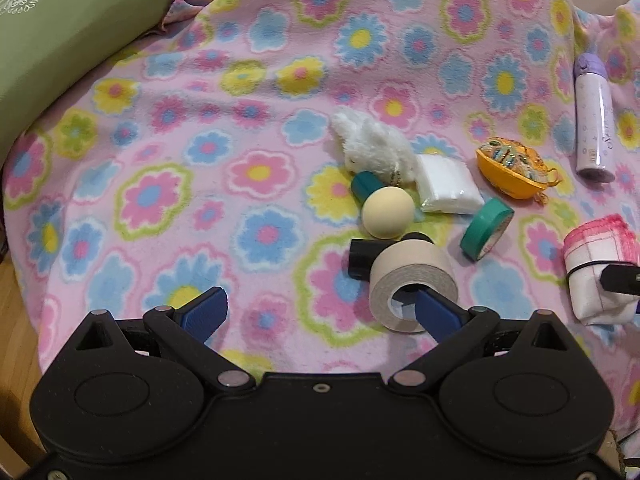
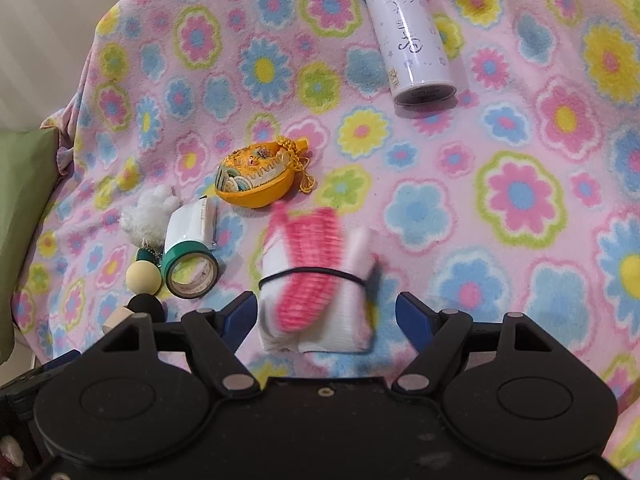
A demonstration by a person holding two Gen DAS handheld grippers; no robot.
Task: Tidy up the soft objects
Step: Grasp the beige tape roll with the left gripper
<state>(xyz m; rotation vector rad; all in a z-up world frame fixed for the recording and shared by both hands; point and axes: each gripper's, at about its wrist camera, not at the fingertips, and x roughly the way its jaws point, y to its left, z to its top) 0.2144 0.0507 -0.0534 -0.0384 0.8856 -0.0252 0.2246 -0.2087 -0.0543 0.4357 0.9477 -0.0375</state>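
A folded white cloth with pink trim (image 2: 316, 280), bound by a black band, lies on the flowered blanket between the open fingers of my right gripper (image 2: 326, 310), blurred; neither pad presses it. It also shows in the left wrist view (image 1: 600, 268). A white plush bunny (image 1: 372, 148) lies mid-blanket beside a white tissue pack (image 1: 446, 184); the bunny also shows in the right wrist view (image 2: 150, 214). My left gripper (image 1: 320, 314) is open and empty, its right finger in front of a beige tape roll (image 1: 412, 280).
A cream ball (image 1: 387, 213), a green tape roll (image 1: 486, 228), a black cylinder (image 1: 362, 258), an orange trinket shell (image 1: 512, 170) and a lilac bottle (image 1: 592, 116) lie on the blanket (image 1: 200, 160). A green cushion (image 1: 60, 40) sits far left. Wooden floor (image 1: 12, 312) shows at left.
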